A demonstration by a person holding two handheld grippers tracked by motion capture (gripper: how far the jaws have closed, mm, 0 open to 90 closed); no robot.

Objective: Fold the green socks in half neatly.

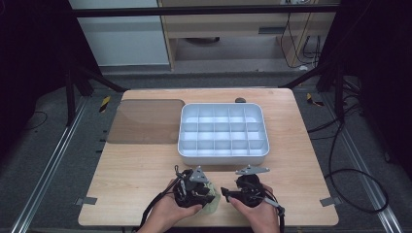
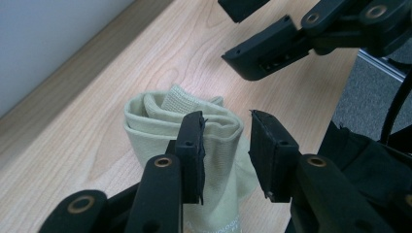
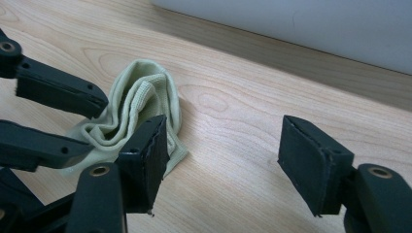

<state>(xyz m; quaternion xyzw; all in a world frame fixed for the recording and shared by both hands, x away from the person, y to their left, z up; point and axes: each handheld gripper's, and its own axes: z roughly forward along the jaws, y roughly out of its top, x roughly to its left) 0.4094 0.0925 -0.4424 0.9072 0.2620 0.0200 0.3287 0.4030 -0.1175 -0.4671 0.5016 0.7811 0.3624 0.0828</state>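
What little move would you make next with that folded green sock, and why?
Probably close the left hand-held gripper on the pale green sock. Its jaws stand apart with the folded sock bunched between them, unpinched, on the wooden table. The right hand-held gripper waits open beside it, and the white compartment tray lies just beyond.

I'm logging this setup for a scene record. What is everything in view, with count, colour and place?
sock: one, pale green, rolled, on the table's near edge between the two grippers
compartment tray: one, white, many cells, table centre
mat: one, brown, translucent, left of the tray
small object: one, dark, behind the tray; too small to identify
table: one, light wood
left hand-held gripper: one, black, jaws apart astride the sock, no pad pressing
right hand-held gripper: one, black, open, beside the sock
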